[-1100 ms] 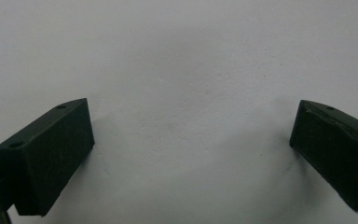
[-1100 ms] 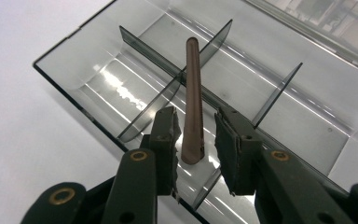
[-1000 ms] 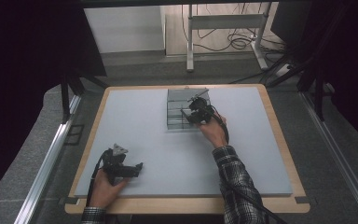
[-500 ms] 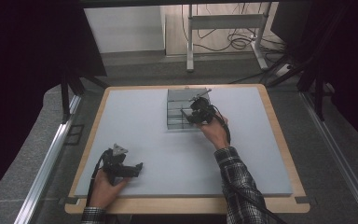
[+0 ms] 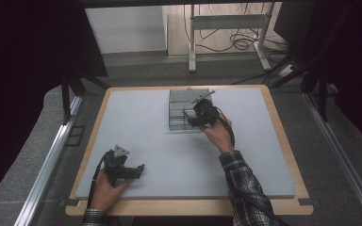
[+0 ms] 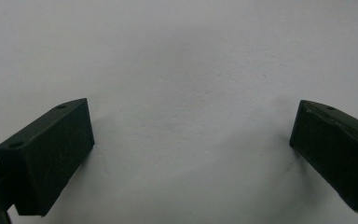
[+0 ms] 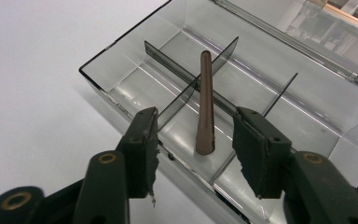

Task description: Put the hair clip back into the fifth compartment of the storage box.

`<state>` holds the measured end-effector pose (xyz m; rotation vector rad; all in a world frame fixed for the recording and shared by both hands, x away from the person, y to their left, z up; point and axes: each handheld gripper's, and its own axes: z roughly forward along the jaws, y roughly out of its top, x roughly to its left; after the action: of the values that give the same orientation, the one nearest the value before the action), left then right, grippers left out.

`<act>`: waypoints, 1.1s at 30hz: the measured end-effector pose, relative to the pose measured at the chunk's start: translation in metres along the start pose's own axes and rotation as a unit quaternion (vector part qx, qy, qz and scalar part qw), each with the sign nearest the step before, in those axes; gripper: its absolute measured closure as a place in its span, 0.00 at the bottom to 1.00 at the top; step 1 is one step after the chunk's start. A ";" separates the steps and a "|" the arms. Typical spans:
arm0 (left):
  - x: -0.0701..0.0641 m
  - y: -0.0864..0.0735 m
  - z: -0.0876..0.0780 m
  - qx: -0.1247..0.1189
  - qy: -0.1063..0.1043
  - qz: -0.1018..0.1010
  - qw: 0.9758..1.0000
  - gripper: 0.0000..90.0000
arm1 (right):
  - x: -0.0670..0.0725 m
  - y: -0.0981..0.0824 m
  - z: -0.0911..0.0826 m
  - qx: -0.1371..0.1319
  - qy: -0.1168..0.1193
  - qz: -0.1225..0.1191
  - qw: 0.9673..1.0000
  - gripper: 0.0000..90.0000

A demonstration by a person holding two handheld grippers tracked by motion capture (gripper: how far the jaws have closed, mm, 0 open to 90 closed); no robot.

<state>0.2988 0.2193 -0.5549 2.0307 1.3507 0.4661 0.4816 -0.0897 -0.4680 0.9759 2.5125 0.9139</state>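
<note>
Left hand-held gripper (image 5: 139, 168): parked at the near-left of the worktop (image 5: 136, 122), well apart from the clear divided box (image 5: 185, 109). In its own view the jaws stand wide apart over bare grey surface, nothing between them. Idle for now.

Right hand-held gripper (image 7: 196, 135): here's the action, right at the near wall of the box. Its jaws have just been opening, and now they stand apart either side of the brown stick (image 7: 204, 102) with a gap on both sides, so the pads no longer press on it.

Brown stick: it's inside the box, thick end down near the near wall, thin end leaning away over the crossing dividers (image 7: 191, 79). It looks propped on the partitions rather than lying flat in one compartment; which cell its foot sits in I can't say for sure.

Clear divided box: sits toward the far middle of the worktop, lid hinged open at the far side.

Step in hand: release of the stick into the box, by my reading just about done.

Next move: I'd say it calls for drawing the right hand-held gripper straight back and up from the box, keeping the jaws wide so neither pad clips the stick or the near wall. If the stick ought to lie flat, a nudge would be needed.
</note>
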 end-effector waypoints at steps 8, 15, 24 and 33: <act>0.000 0.000 0.000 0.000 0.000 0.000 1.000 0.00 | 0.002 0.001 -0.007 -0.010 0.000 -0.004 1.000 0.44; 0.000 0.000 0.000 0.000 0.000 0.000 1.000 0.00 | 0.005 0.001 -0.013 -0.011 0.003 -0.010 1.000 0.36; 0.000 0.000 0.000 0.000 0.000 0.000 1.000 0.00 | 0.006 -0.004 -0.018 -0.012 0.002 -0.008 1.000 0.29; 0.000 0.000 0.000 0.000 0.000 0.000 1.000 0.00 | 0.006 -0.010 -0.025 -0.018 0.005 -0.009 1.000 0.23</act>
<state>0.2988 0.2192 -0.5549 2.0293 1.3506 0.4656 0.4607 -0.1025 -0.4562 0.9391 2.5003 0.9566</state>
